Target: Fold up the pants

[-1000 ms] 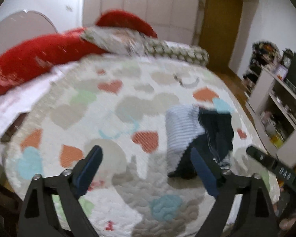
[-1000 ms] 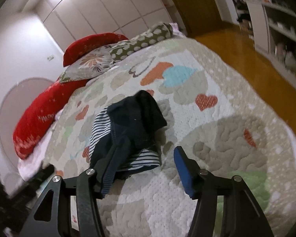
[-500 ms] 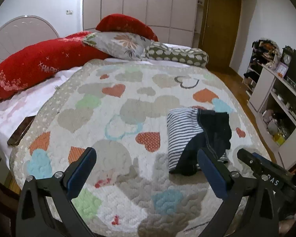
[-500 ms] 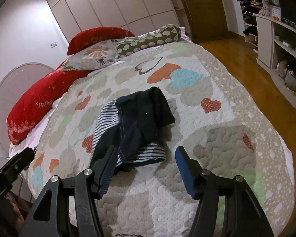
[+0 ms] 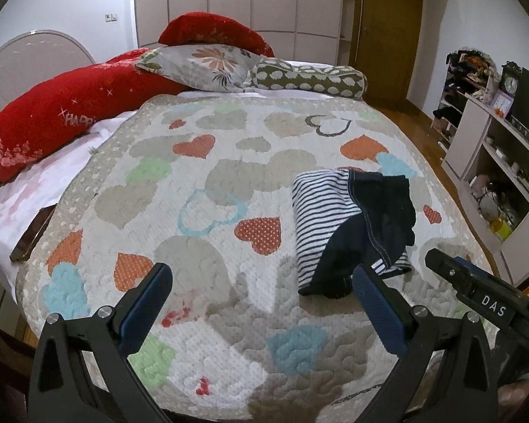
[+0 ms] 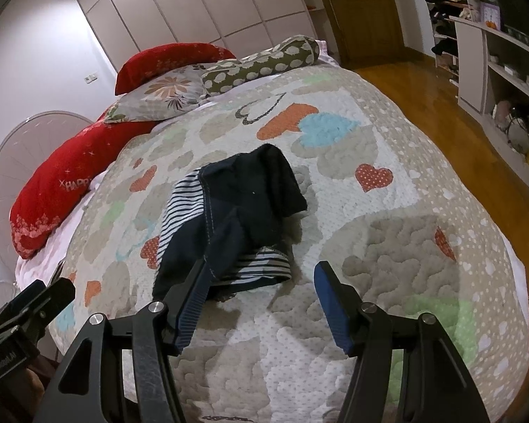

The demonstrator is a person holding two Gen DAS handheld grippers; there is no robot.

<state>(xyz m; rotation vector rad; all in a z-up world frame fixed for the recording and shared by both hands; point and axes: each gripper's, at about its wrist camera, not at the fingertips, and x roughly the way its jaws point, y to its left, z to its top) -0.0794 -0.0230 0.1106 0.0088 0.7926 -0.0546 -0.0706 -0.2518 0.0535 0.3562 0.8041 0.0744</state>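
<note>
The pants [image 5: 349, 222] are a crumpled bundle of dark navy cloth with navy-and-white striped parts, lying on the heart-patterned quilt [image 5: 208, 183]. In the right wrist view the pants [image 6: 236, 215] lie just beyond the fingers. My left gripper [image 5: 261, 282] is open and empty, held above the quilt's near part, with the pants by its right finger. My right gripper [image 6: 261, 271] is open and empty, hovering near the bundle's near edge. The right gripper's body [image 5: 476, 292] shows at the right of the left wrist view.
Red pillows [image 5: 63, 112], a floral pillow [image 5: 208, 67] and a spotted bolster [image 5: 306, 77] lie at the head of the bed. A dark flat object [image 5: 31, 232] lies at the bed's left edge. White shelves [image 5: 493, 162] stand to the right across wood floor [image 6: 441, 112].
Both grippers have drawn back and steadied, so more of the bed is in view. The pants have not moved. Both grippers stay open.
</note>
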